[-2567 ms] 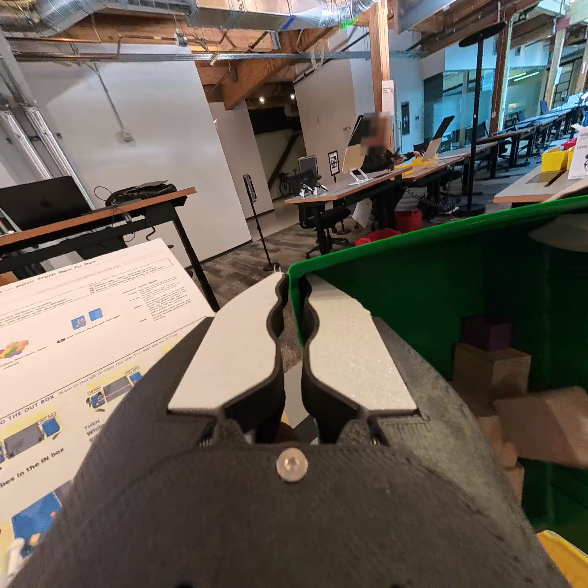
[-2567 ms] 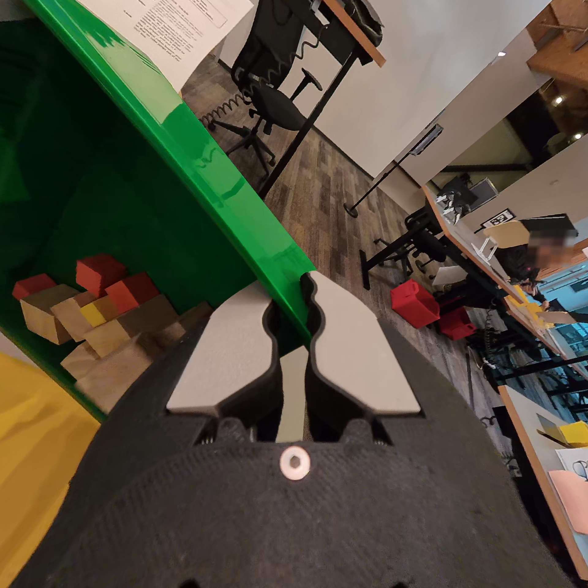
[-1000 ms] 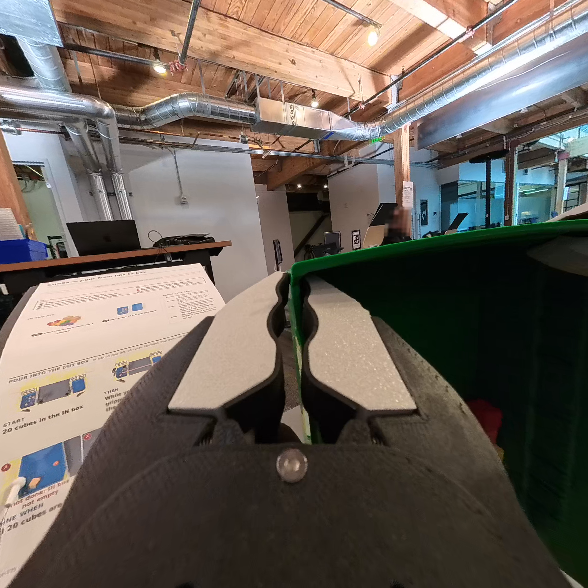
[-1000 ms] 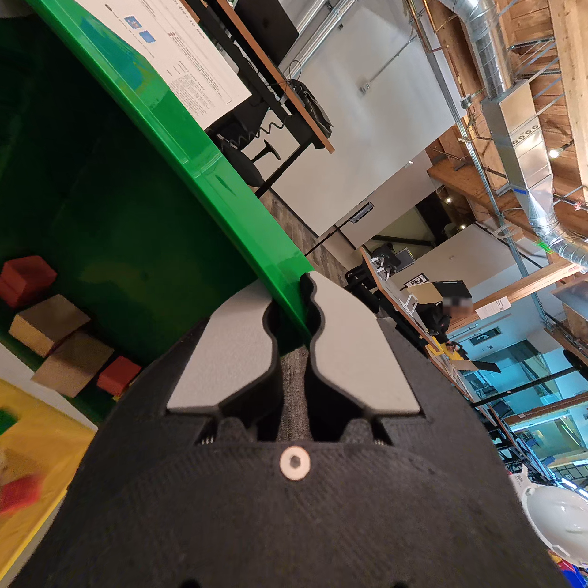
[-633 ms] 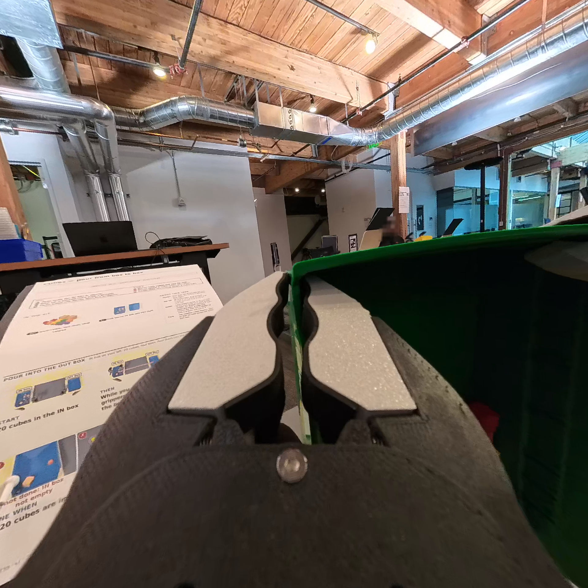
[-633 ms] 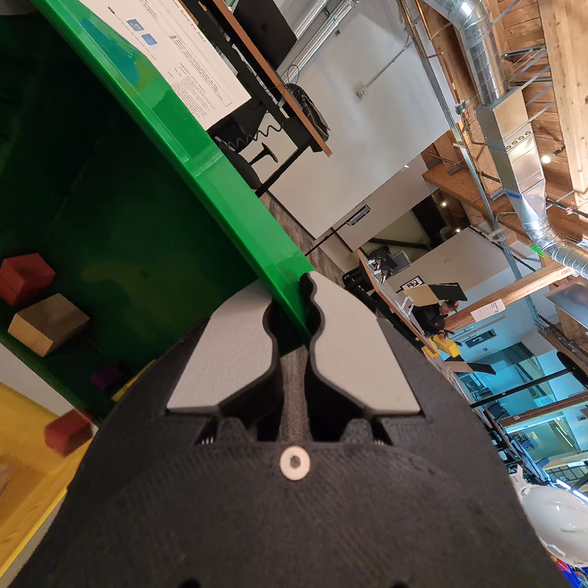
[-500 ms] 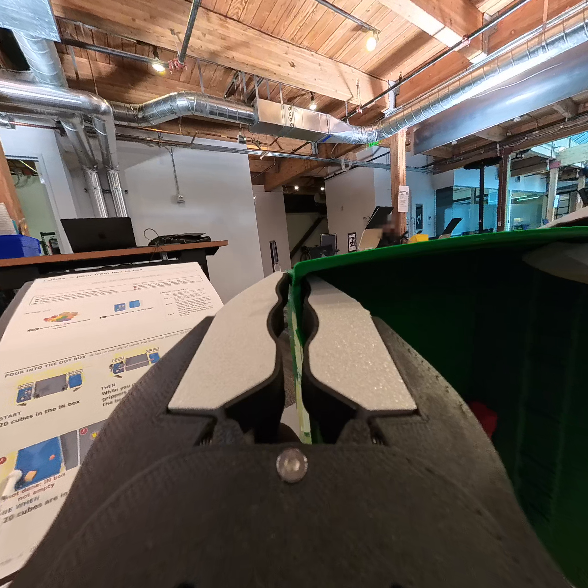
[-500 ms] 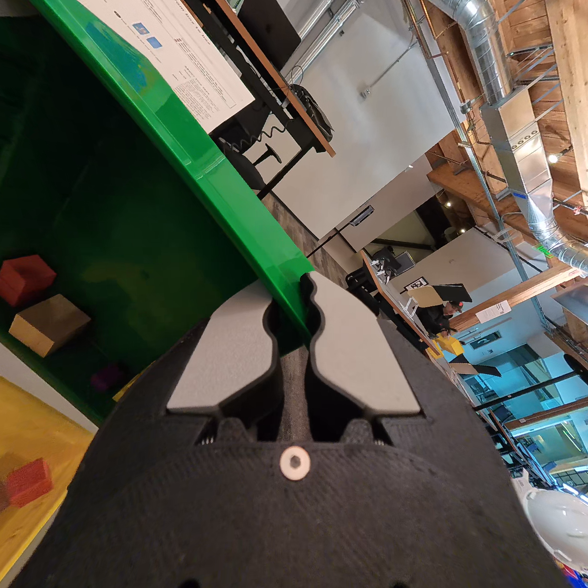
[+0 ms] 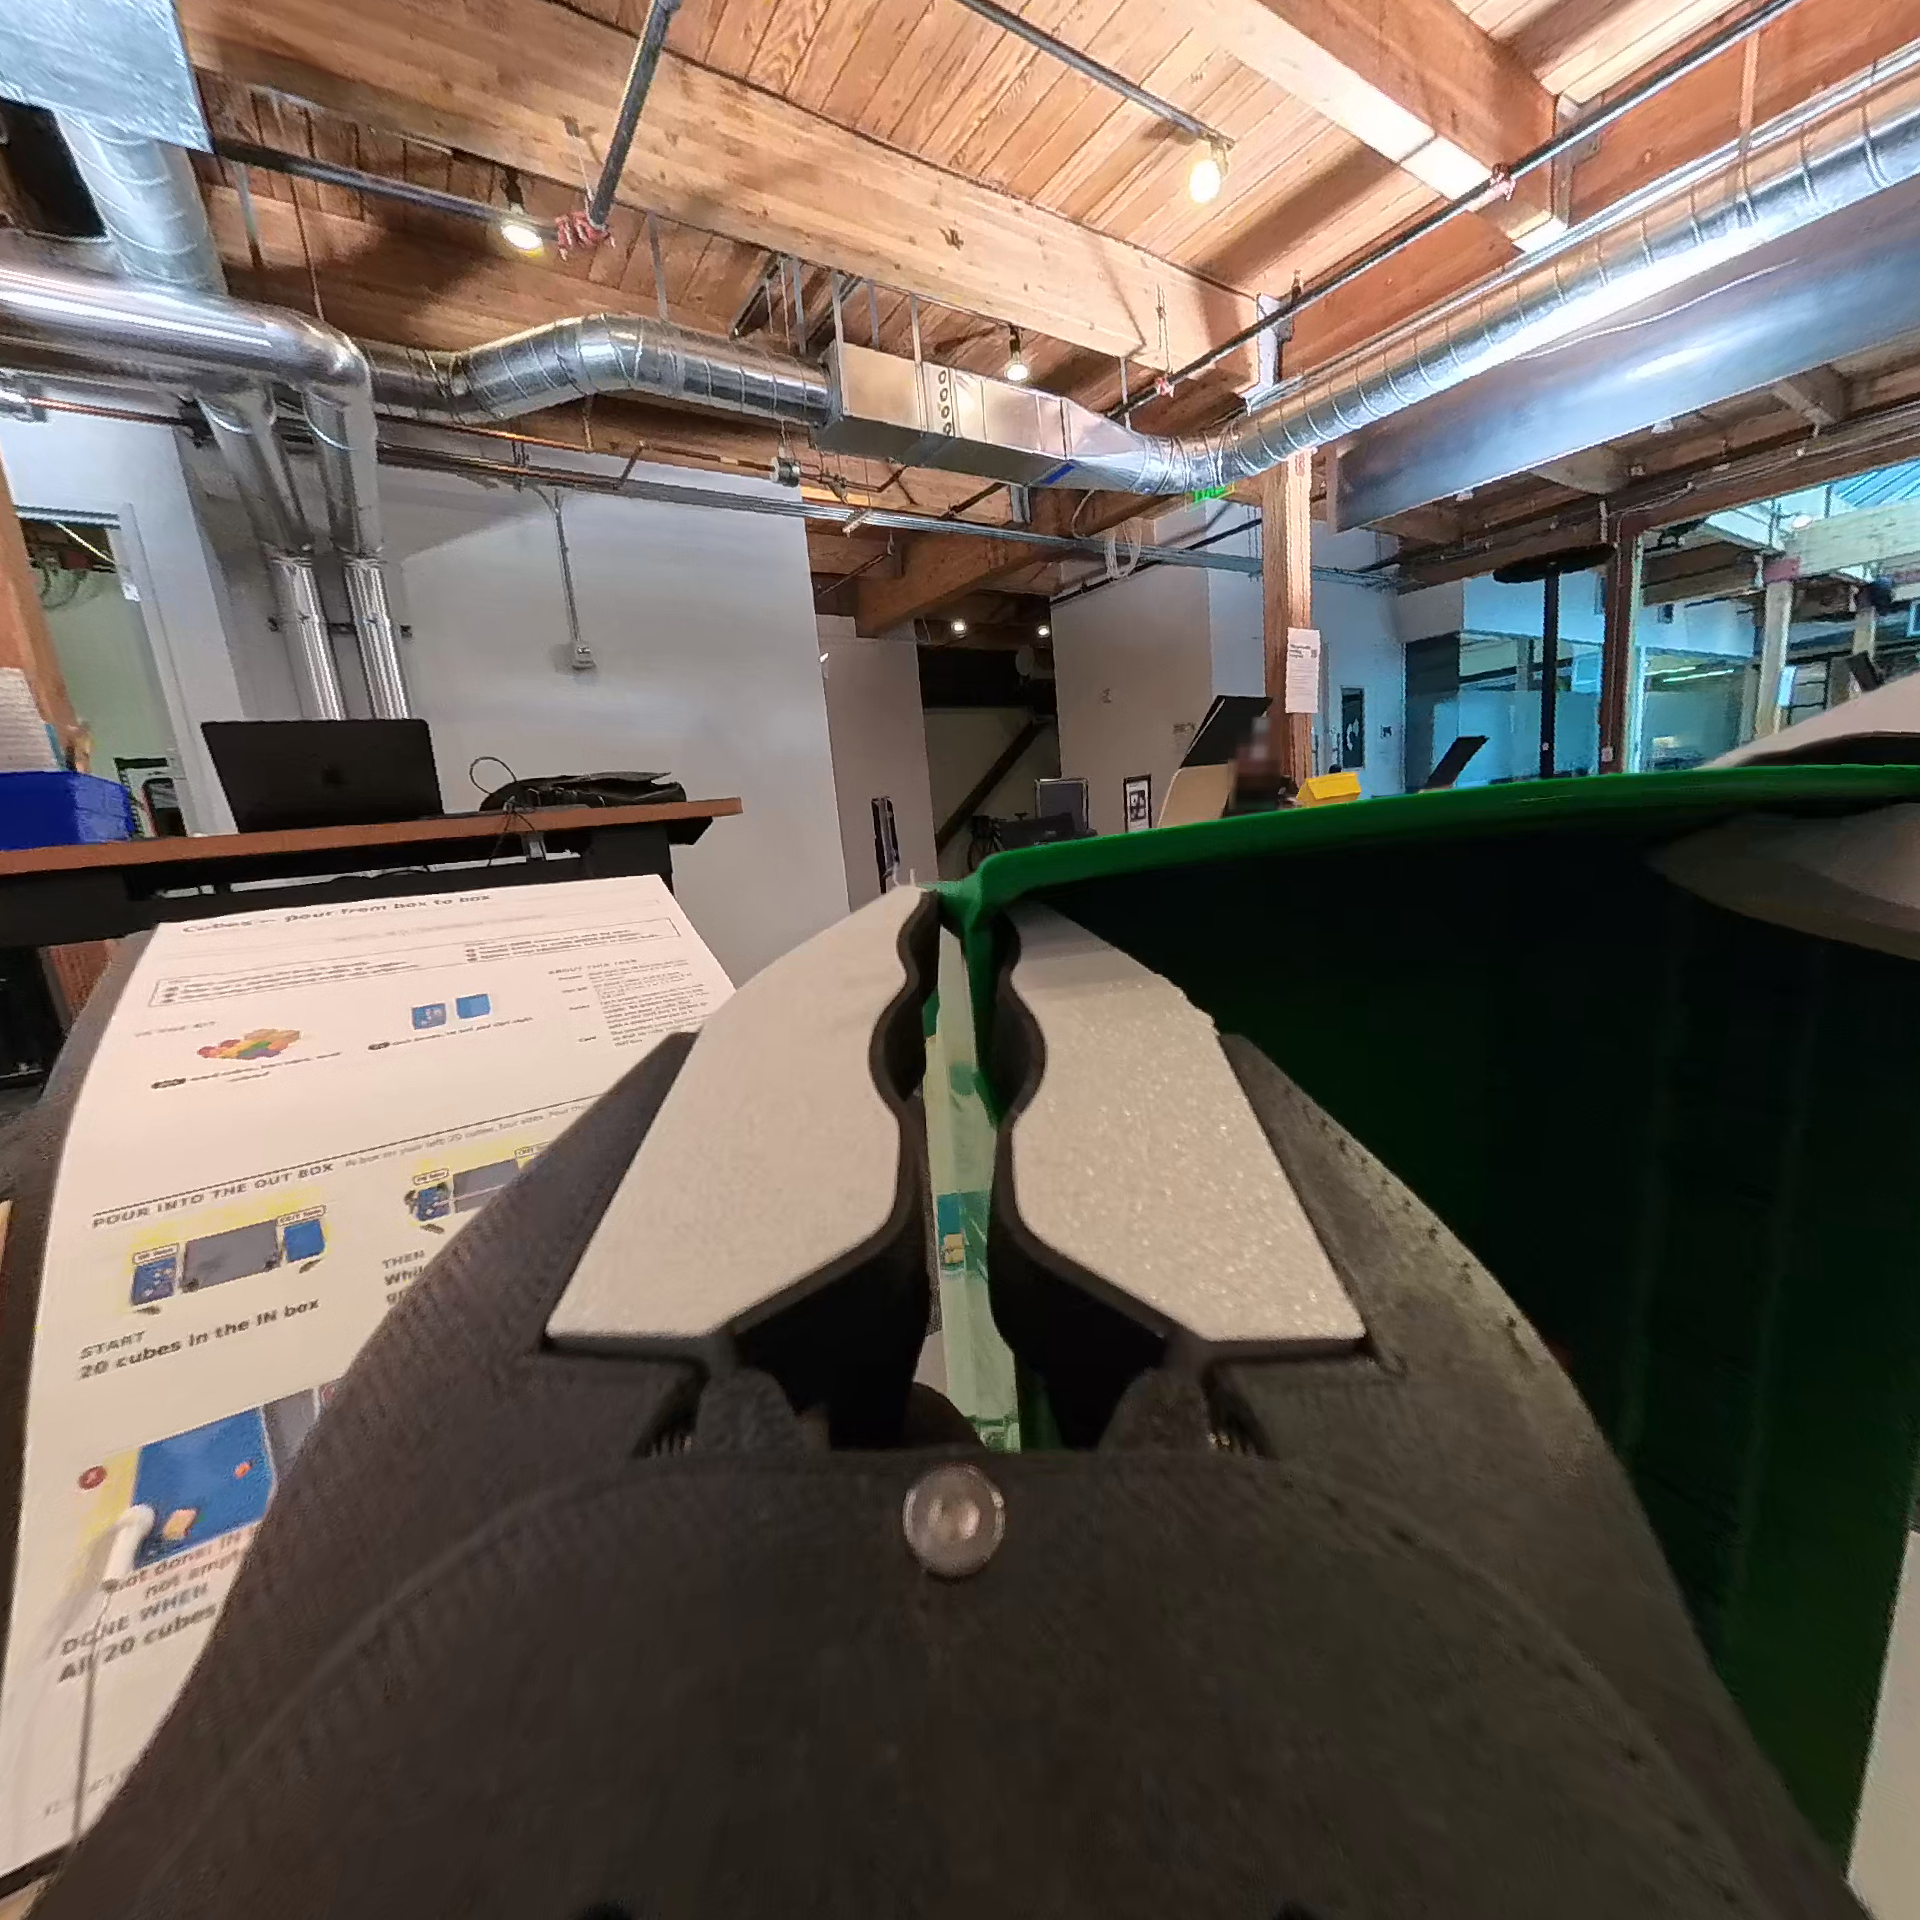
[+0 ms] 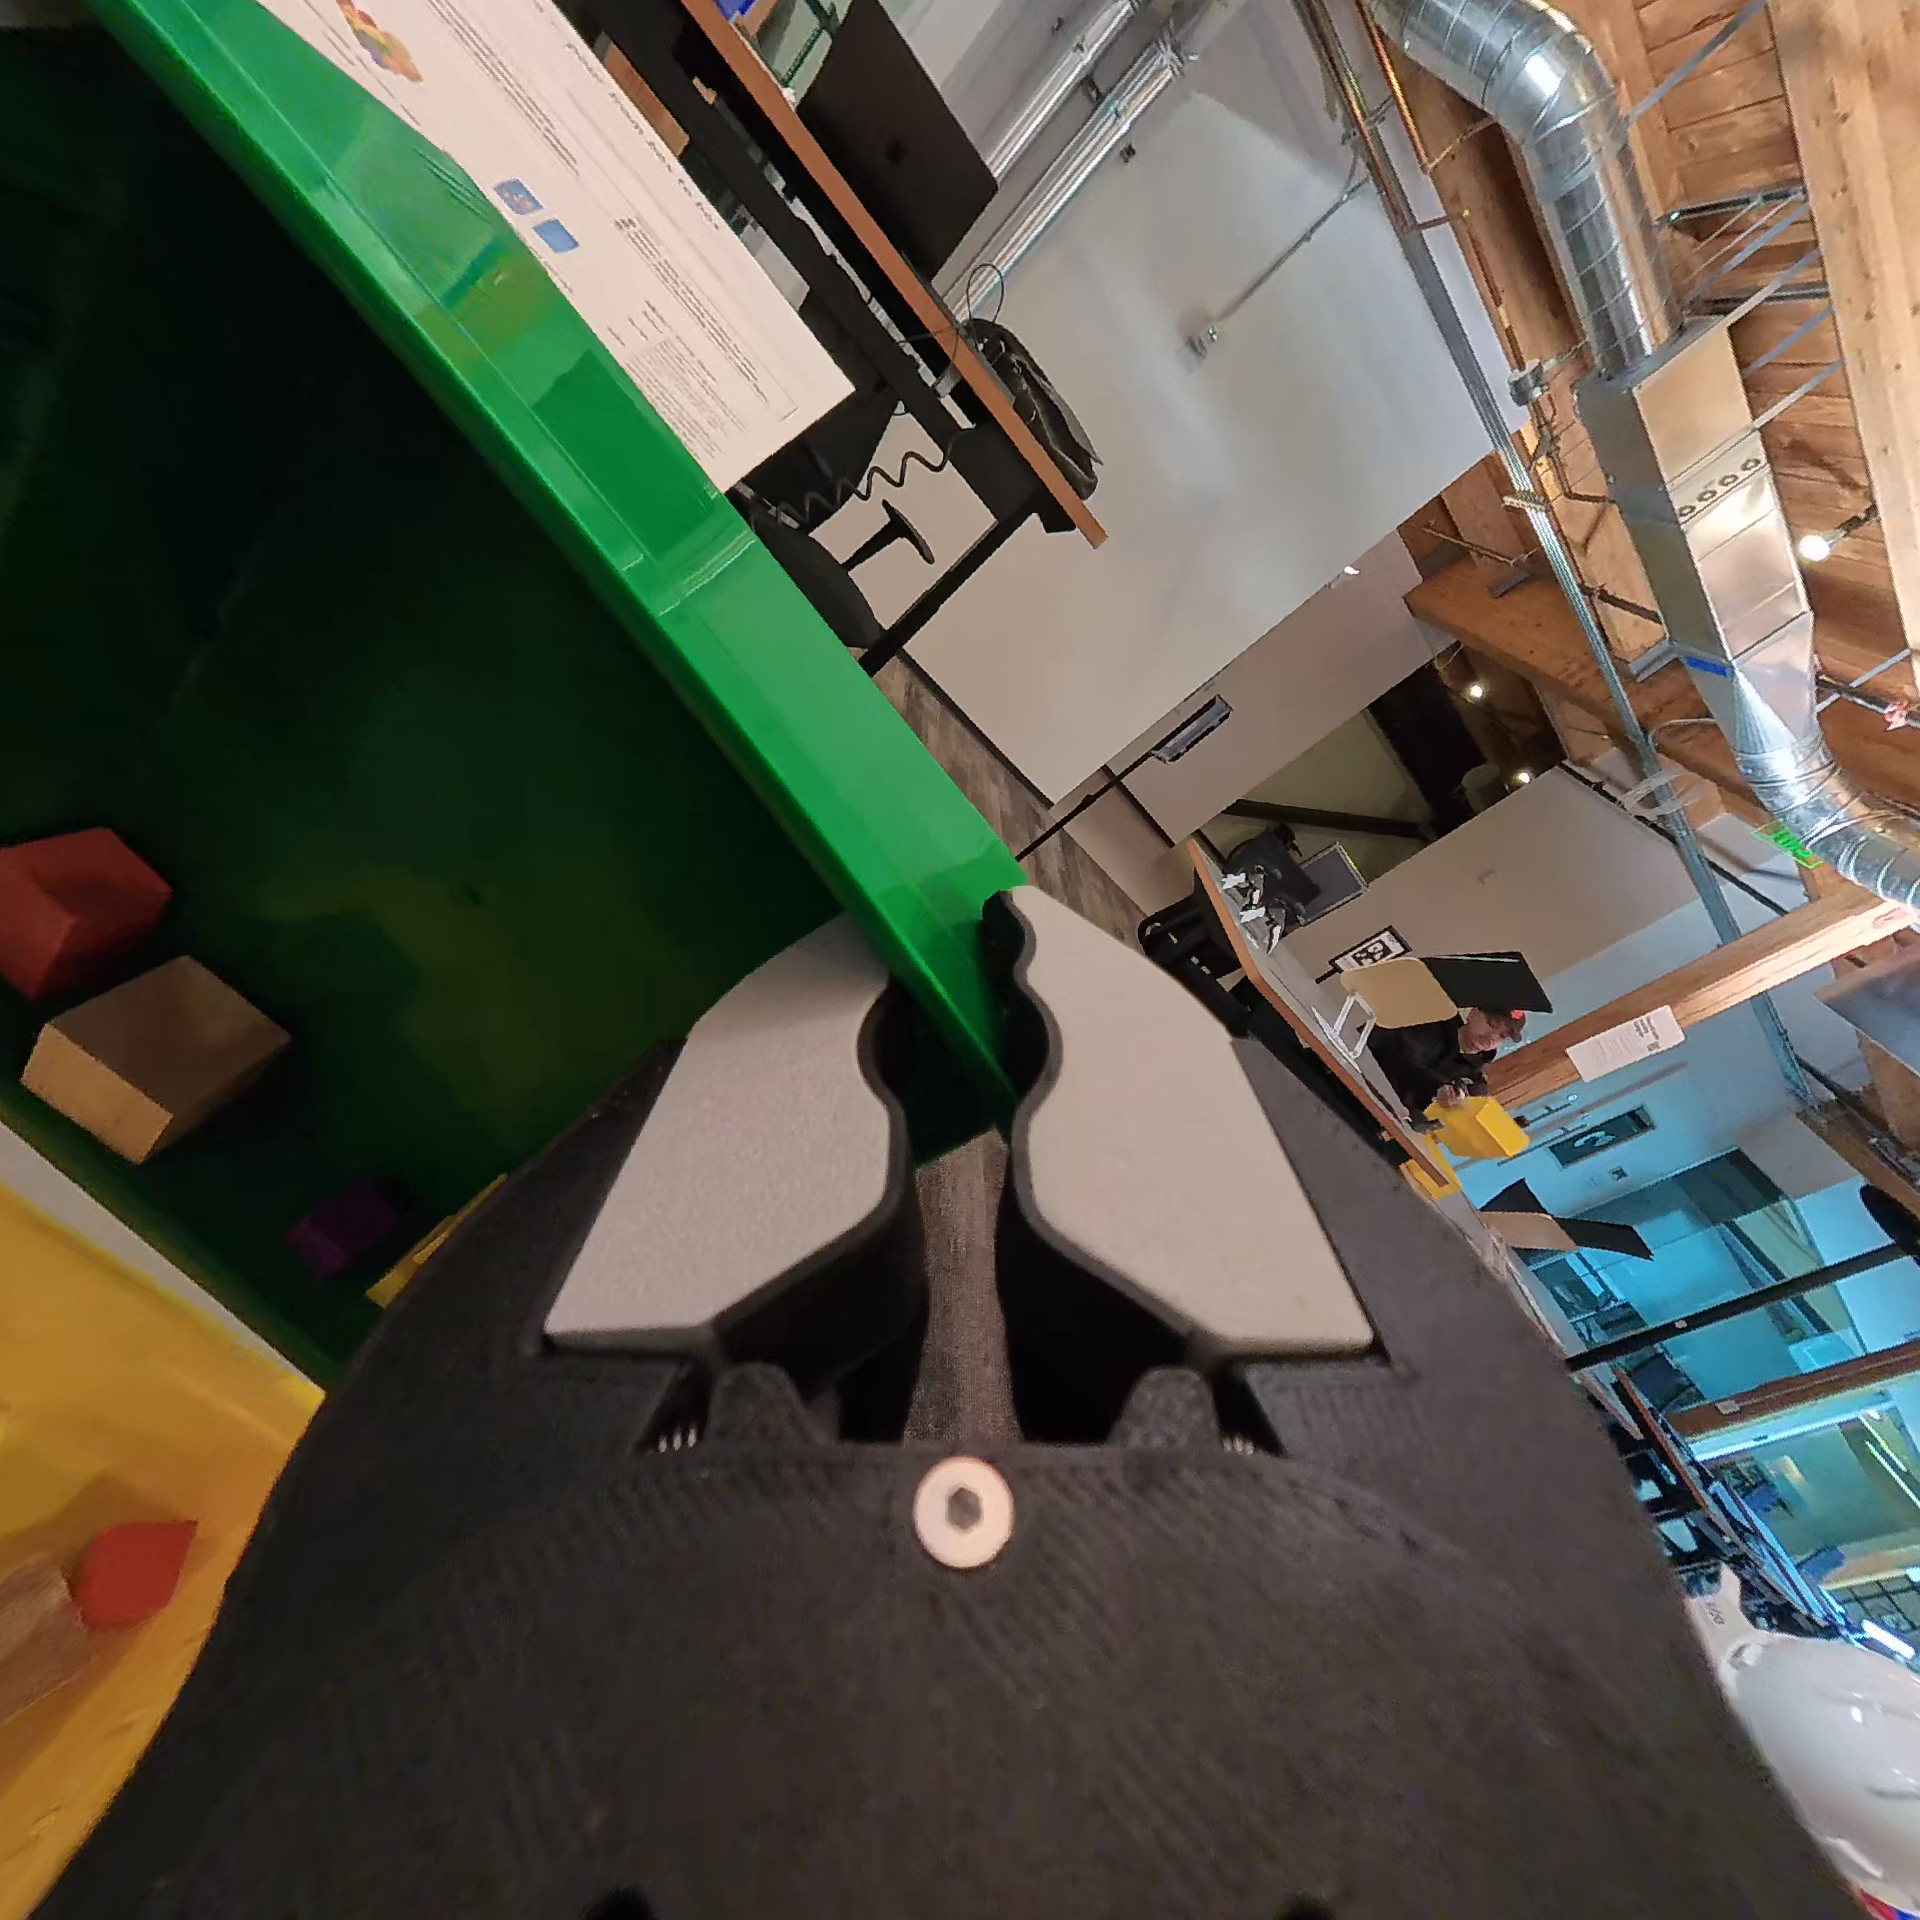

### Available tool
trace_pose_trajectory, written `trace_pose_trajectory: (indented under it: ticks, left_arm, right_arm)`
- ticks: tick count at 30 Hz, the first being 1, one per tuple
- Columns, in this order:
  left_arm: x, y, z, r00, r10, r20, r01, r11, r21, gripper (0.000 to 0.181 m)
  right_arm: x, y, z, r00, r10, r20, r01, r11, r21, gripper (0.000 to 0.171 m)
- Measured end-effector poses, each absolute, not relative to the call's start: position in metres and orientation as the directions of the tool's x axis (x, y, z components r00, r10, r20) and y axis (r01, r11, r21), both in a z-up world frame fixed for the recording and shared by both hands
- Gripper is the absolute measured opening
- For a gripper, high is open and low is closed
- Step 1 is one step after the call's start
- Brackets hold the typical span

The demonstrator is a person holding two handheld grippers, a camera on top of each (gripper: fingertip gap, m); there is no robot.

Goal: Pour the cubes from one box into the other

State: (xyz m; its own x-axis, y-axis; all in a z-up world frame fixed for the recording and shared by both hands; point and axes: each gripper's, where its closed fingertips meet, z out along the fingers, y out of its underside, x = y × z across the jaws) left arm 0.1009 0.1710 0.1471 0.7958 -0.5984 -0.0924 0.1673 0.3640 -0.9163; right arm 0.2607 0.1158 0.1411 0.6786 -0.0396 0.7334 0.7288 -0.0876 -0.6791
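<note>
Both grippers hold the green box tilted in the air. My left gripper (image 9: 961,935) is shut on its left wall, with the green box (image 9: 1455,1039) filling the right of the left wrist view. My right gripper (image 10: 987,935) is shut on the box's rim (image 10: 623,499). Inside, in the right wrist view, lie a red cube (image 10: 73,904), a tan cube (image 10: 145,1049) and a purple cube (image 10: 343,1226). Below it is the yellow box (image 10: 94,1382) with a red cube (image 10: 135,1569) and a tan cube (image 10: 31,1642) in it.
A white printed instruction sheet (image 9: 312,1143) lies on the table to the left. A wooden desk (image 9: 364,831) with a laptop (image 9: 322,769) stands behind it. A white round object (image 10: 1829,1756) is at the lower right of the right wrist view. A person (image 10: 1455,1049) sits far off.
The green box has tilted further. Several cubes have slid out of it into the yellow box; fewer remain inside. Both grippers keep their hold.
</note>
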Motion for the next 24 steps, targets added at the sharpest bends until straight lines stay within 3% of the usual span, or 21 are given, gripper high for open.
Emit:
trace_pose_trajectory:
  ticks: [1,24]
  left_arm:
    - [0.100,0.169,0.146,0.794,-0.602,-0.085,0.173,0.357,-0.918,0.007]
    - [0.070,0.074,0.122,0.728,-0.684,-0.040,0.320,0.391,-0.863,0.010]
  right_arm:
    - [0.259,0.114,0.141,0.675,-0.038,0.737,0.732,-0.089,-0.675,0.007]
    - [0.230,0.024,0.125,0.612,-0.148,0.777,0.787,0.019,-0.616,0.007]
